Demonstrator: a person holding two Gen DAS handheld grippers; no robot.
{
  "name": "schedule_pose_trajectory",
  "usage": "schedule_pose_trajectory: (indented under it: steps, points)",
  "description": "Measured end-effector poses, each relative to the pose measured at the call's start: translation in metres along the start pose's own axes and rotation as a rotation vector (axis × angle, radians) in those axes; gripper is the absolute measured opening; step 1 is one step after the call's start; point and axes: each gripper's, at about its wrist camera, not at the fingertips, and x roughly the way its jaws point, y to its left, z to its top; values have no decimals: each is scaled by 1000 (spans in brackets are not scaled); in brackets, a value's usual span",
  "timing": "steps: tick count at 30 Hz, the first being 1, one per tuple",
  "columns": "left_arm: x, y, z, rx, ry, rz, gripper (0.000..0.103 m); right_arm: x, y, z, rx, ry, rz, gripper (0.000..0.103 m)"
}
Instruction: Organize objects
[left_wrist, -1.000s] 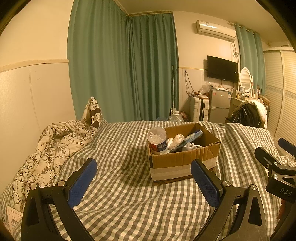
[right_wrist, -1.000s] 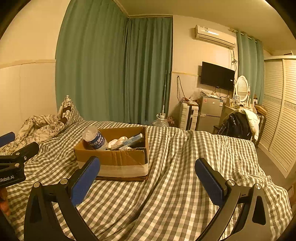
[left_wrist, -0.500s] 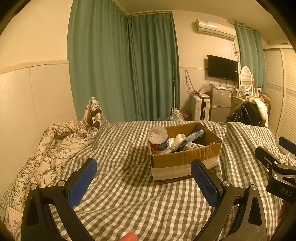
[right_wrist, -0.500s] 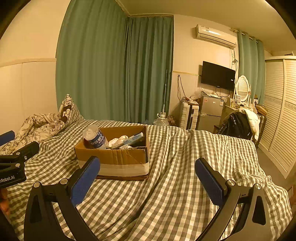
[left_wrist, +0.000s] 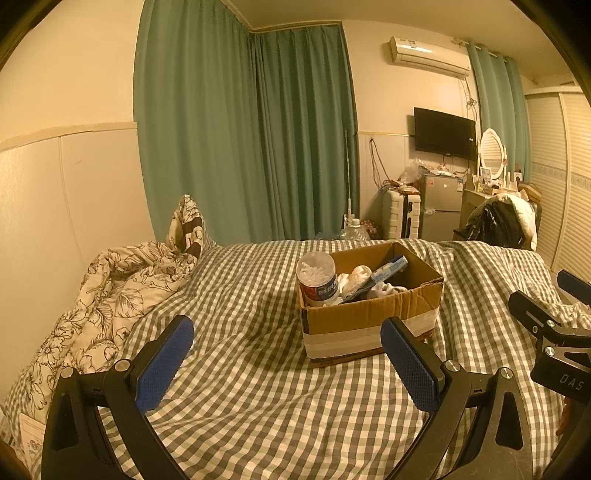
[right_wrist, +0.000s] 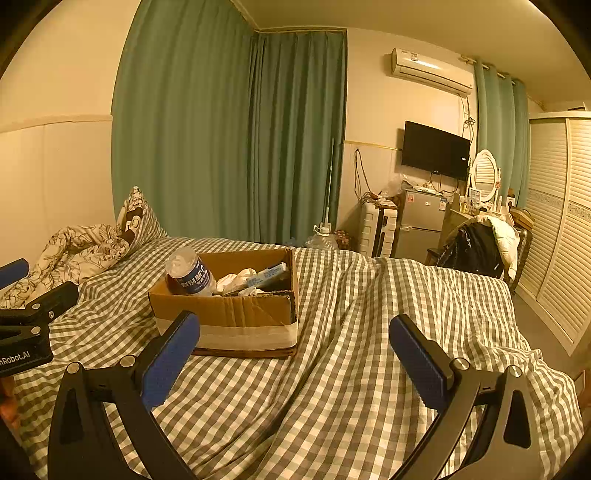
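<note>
A brown cardboard box (left_wrist: 373, 319) (right_wrist: 236, 314) sits on the checked bedspread. Inside it leans a round tub of cotton swabs (left_wrist: 317, 278) (right_wrist: 190, 273), beside crumpled white items (left_wrist: 354, 277) (right_wrist: 236, 278) and a long blue-and-white packet (left_wrist: 388, 269) (right_wrist: 267, 275). My left gripper (left_wrist: 288, 354) is open and empty, a little short of the box, its right pad before the box's front. My right gripper (right_wrist: 295, 354) is also open and empty, with the box ahead on its left. Each gripper shows at the edge of the other's view.
A flowered quilt (left_wrist: 96, 306) and a pillow (left_wrist: 186, 229) are heaped at the bed's left against the wall. Beyond the bed stand green curtains (left_wrist: 258, 147), a suitcase (left_wrist: 400, 214), a small fridge (left_wrist: 441, 206) and a chair piled with clothes (right_wrist: 480, 243). Wardrobe doors (right_wrist: 557, 229) line the right.
Both views have shifted only slightly; the box looks marginally nearer and higher. Both grippers have stayed open and empty.
</note>
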Motion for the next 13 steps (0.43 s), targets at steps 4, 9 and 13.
schedule_pose_trajectory:
  steps: [4, 9, 13]
  points:
    - [1, 0, 0, 2, 1, -1, 103, 1, 0, -2, -1, 3, 0, 103]
    - [1, 1, 0, 1, 1, -1, 103, 1, 1, -4, -4, 7, 1, 103]
    - [1, 0, -1, 2, -2, 2, 103, 1, 1, -5, -4, 8, 2, 103]
